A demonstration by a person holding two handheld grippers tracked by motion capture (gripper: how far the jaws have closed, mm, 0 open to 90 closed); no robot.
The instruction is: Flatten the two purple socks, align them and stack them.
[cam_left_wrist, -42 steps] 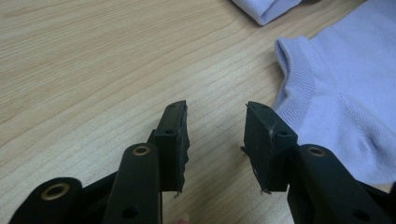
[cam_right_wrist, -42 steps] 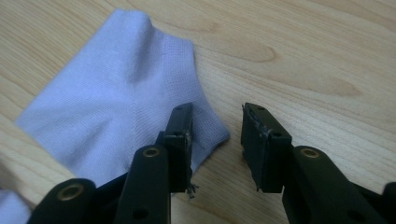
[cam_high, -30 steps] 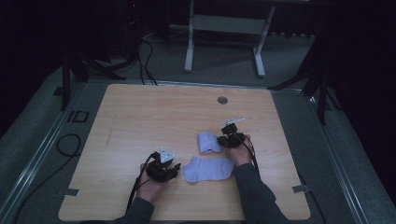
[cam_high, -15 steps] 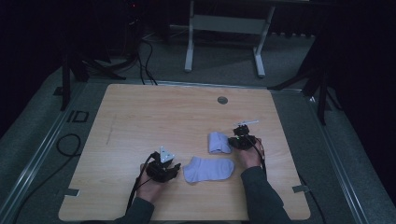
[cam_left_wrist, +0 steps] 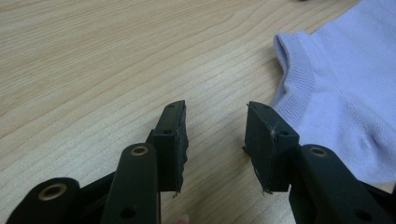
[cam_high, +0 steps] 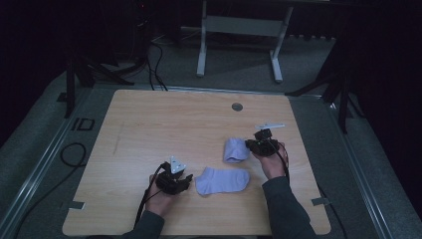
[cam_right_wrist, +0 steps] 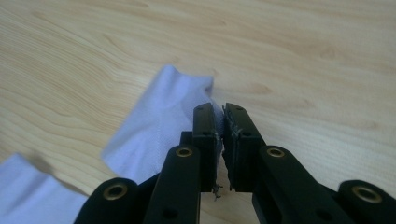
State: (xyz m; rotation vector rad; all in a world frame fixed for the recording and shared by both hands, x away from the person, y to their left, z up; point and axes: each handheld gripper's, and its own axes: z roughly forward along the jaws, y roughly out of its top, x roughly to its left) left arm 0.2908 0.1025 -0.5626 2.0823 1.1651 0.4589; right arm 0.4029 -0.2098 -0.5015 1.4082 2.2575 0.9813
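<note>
**Two pale lilac socks, one pinched and one flat**

The lifted sock [cam_high: 236, 150] was a pale lilac knit, pinched by one edge between the closed jaws of the right gripper [cam_right_wrist: 223, 140]. From the jaws its cloth draped away and down to the left in a soft fold, the far end bunched on the desk [cam_high: 164, 124].

The flat sock [cam_high: 222, 180] was the same lilac, an ankle sock spread out on the desk. Its ribbed cuff [cam_left_wrist: 299, 70] lay just beside the right-hand jaw of the left gripper [cam_left_wrist: 215, 135], outside the gap, untouched.
</note>
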